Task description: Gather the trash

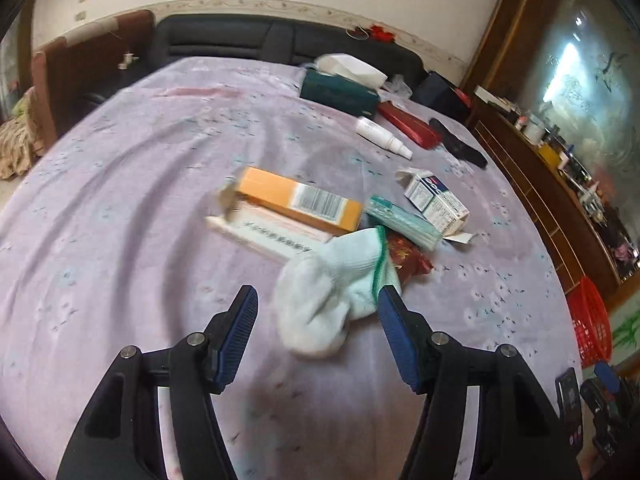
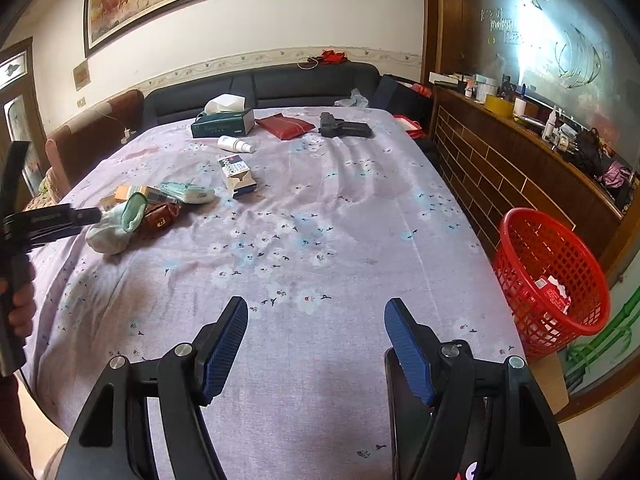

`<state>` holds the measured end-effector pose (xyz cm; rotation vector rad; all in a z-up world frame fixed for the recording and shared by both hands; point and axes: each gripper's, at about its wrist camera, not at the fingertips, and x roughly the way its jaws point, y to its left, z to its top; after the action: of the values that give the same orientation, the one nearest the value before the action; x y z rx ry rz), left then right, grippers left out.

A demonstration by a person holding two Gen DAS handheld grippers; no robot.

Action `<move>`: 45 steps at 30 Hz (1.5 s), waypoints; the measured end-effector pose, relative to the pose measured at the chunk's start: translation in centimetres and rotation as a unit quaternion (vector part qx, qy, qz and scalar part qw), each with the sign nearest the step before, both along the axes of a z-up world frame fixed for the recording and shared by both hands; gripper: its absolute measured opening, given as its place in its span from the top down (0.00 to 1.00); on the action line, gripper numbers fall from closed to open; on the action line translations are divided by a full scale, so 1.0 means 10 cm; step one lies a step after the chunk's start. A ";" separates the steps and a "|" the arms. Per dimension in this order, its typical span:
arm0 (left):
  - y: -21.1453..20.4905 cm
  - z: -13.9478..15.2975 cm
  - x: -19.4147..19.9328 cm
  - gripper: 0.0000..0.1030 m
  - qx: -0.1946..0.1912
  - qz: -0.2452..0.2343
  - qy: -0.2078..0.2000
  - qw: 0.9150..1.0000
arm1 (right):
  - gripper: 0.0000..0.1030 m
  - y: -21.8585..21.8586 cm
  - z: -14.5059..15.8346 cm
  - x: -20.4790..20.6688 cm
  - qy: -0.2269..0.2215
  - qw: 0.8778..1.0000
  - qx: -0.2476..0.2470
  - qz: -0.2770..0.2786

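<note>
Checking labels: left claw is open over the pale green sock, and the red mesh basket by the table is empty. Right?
Not quite. The red plastic mesh basket isn't empty: the right wrist view shows a red and white wrapper inside. The left claw is open over the pale green sock.

We see a lilac cloth [image 2: 340, 216] sprinkled with small flowers, a pale mint sock [image 1: 332, 292] edged in green, an orange box [image 1: 304, 200] with a barcode, a dark green tissue box [image 2: 222, 124], and a red mesh basket [image 2: 552, 280].
</note>
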<state>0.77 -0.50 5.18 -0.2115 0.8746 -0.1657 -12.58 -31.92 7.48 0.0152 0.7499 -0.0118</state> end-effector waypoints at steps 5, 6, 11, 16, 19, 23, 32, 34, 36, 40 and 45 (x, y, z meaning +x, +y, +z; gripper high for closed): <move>-0.09 -0.23 0.20 0.43 0.017 0.004 0.031 0.999 | 0.27 0.01 0.01 0.02 0.005 1.000 0.014 0.005; -0.10 -0.27 0.21 0.43 0.020 0.005 0.034 0.999 | 0.27 0.01 0.02 0.03 0.007 1.000 0.020 0.009; -0.06 -0.35 0.17 0.72 0.020 0.006 0.015 1.000 | 0.27 0.08 0.11 0.12 0.013 0.998 0.044 0.043; -0.02 -0.23 0.03 0.74 0.019 0.027 -0.052 0.998 | 0.31 0.27 0.26 0.36 0.026 0.993 0.075 0.088; 0.02 -0.11 -0.06 0.74 0.028 0.047 -0.097 0.994 | 0.31 0.52 0.35 0.58 0.027 0.991 0.061 0.116; 0.16 -0.05 -0.08 0.74 0.039 0.094 -0.117 0.988 | 0.31 0.96 0.37 0.98 0.047 0.983 0.038 0.173; 0.24 -0.08 -0.04 0.74 0.044 0.113 -0.108 0.987 | 0.31 1.48 -0.11 2.19 0.121 0.962 0.041 0.243; 0.25 -0.09 -0.04 0.74 0.040 0.112 -0.106 0.987 | 0.32 1.56 -0.25 2.36 0.139 0.957 0.035 0.252; 0.25 -0.09 -0.04 0.74 0.038 0.110 -0.103 0.988 | 0.32 1.58 -0.34 2.48 0.141 0.958 0.023 0.249; 0.23 -0.10 -0.05 0.74 0.038 0.105 -0.102 0.989 | 0.35 1.60 -0.49 2.71 0.149 0.960 0.015 0.236; 0.22 -0.10 -0.04 0.74 0.037 0.103 -0.101 0.989 | 0.54 1.55 -0.55 2.76 0.152 0.963 0.035 0.221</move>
<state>0.35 1.74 4.19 -0.2112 0.6518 0.0373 15.00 -16.41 2.03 -0.0887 1.0479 0.4481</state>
